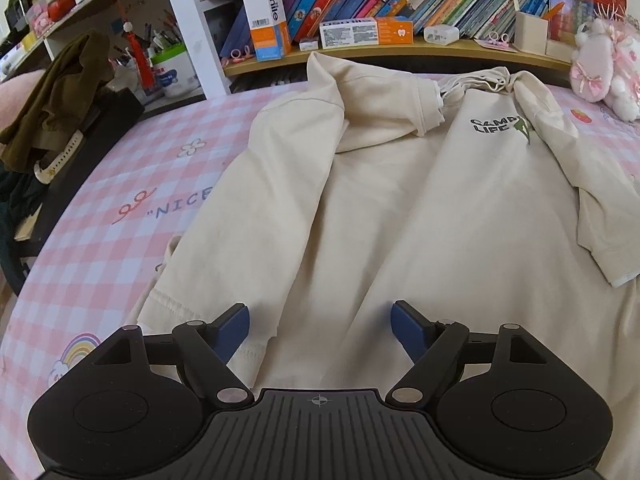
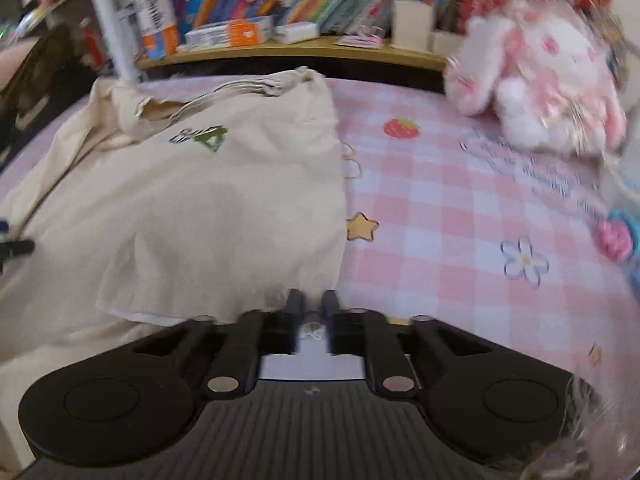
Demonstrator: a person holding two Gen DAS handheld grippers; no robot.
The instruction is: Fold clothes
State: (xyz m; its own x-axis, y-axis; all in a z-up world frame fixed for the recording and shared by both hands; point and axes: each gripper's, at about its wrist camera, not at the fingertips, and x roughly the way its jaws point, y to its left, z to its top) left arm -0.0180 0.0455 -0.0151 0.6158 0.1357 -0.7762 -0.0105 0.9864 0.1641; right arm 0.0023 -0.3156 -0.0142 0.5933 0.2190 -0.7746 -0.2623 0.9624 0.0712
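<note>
A cream hoodie [image 1: 380,208] with a "CAMP LIFE" print lies spread on the pink checked cloth [image 1: 100,240], hood towards the bookshelf. My left gripper [image 1: 320,320] hovers open over its hem, blue pads wide apart with nothing between them. The hoodie's right sleeve [image 1: 600,220] is folded across the body, cuff [image 1: 618,276] pointing towards me. In the blurred right wrist view, my right gripper [image 2: 313,304] stands at the near corner of that folded sleeve [image 2: 224,232]. Its fingers are nearly together, pinching the fabric edge. The left gripper's tip shows at the far left edge [image 2: 16,248].
A pink plush rabbit [image 2: 536,80] sits at the back right of the cloth. A wooden shelf [image 1: 400,50] with books and boxes runs along the back. An olive garment [image 1: 60,96] hangs over dark furniture at the left. Bare checked cloth [image 2: 460,220] lies right of the hoodie.
</note>
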